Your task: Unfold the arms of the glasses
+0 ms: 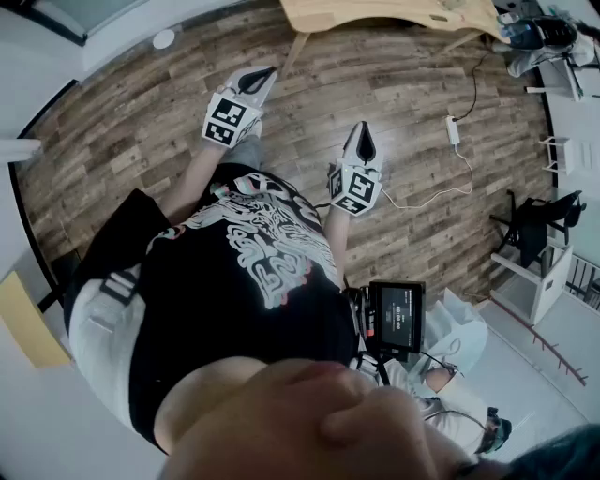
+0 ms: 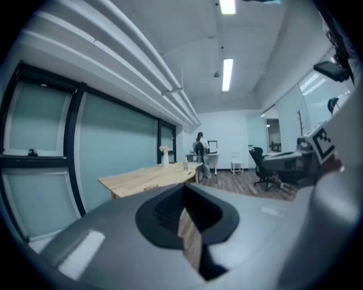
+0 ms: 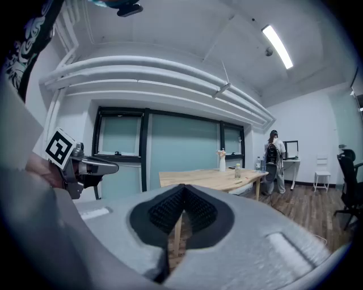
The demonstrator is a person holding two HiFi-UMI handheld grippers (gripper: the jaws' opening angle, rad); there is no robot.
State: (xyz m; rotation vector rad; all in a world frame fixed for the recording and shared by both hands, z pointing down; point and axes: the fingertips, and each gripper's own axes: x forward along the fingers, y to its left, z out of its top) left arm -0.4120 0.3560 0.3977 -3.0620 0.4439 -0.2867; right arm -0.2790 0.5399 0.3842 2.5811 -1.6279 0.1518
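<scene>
Your head camera looks steeply down your own chest to the wood floor (image 1: 122, 122). The left gripper (image 1: 263, 75) and right gripper (image 1: 361, 133) are held out ahead near the top of that frame, with the edge of the wooden table (image 1: 394, 13) beyond them. Each gripper camera sits close behind its own jaws, which fill the lower frame, and faces level across the room. Both take in that same table, the glass wall (image 2: 113, 153) beside it and a person (image 3: 274, 158) standing far off by a desk. Each also catches the other gripper at its edge: the right one at the left gripper view's right, the left one at the right gripper view's left.
</scene>
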